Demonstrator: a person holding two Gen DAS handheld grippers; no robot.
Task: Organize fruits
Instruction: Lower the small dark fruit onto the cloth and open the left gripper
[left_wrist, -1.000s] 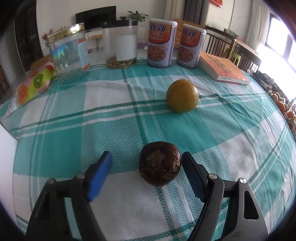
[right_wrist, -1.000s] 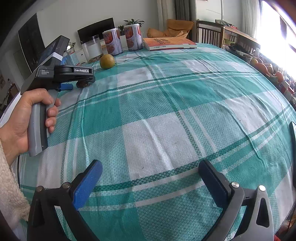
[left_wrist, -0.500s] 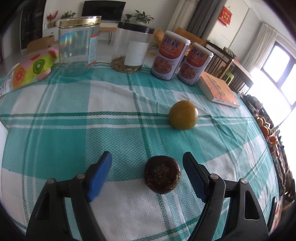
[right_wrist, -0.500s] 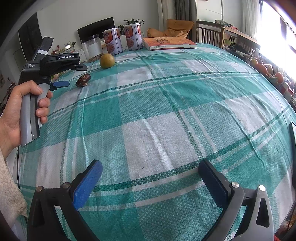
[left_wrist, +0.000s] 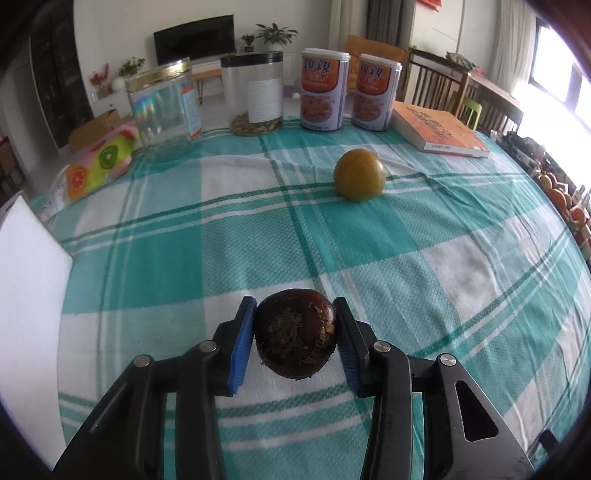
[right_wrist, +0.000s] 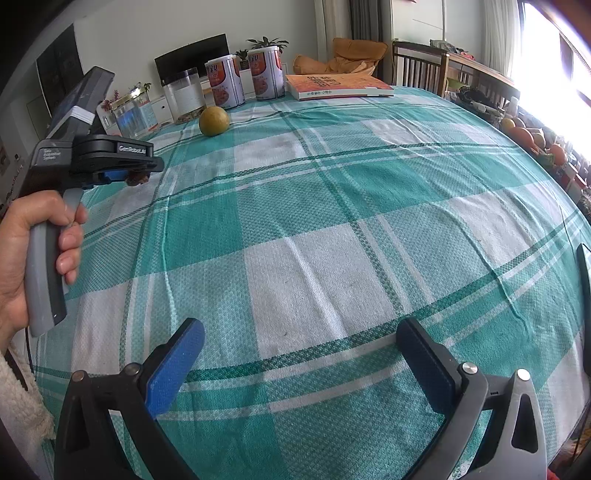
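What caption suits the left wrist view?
Left gripper closing on a dark brown fruit, with a yellow-green fruit beyond.

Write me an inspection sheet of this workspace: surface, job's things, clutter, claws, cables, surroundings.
Surface: table under a teal and white checked cloth, slightly wrinkled.
Job's things: dark brown fruit between the left claw's pads; yellow-green fruit resting alone farther back on the cloth.
Clutter: two printed cans, a black-lidded clear jar, a gold-lidded clear jar, an orange book, a fruit-print packet, all along the far edge.
Claws: left claw closing, its pads against the dark fruit's sides; right claw open, nothing between its fingers.
Cables: nothing seen for certain.
Surroundings: wooden chairs, a television, potted plants, bright window at right.
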